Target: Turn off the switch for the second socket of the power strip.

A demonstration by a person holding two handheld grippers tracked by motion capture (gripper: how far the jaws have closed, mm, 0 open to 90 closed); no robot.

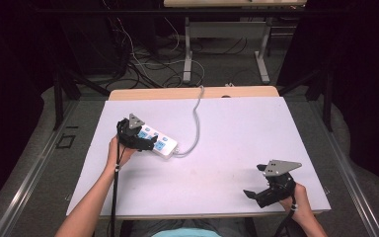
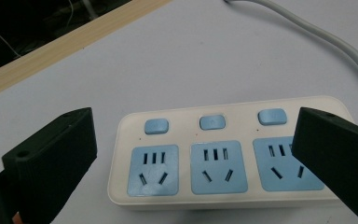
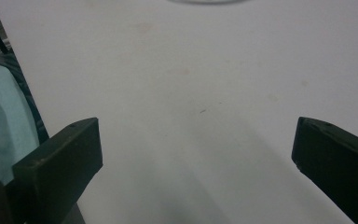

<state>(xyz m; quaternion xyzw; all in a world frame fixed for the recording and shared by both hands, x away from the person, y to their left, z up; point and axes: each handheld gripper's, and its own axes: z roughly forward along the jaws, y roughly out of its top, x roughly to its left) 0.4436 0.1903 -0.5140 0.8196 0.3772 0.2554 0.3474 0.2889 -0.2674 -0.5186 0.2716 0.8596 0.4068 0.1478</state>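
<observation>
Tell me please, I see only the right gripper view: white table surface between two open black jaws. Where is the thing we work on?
Observer: The power strip lies on the left half of the table, far from the right gripper, which is by the near right edge.
Operator: Is the left gripper close to it?
Observer: Yes, the left gripper is over the strip, jaws open wide at either side of it, not closed on it.
Operator: What does the strip look like from there?
Observer: White, with three blue sockets and a blue switch above each.
Operator: And its cable?
Observer: The grey cable curves from the strip's right end to the table's far edge.
</observation>
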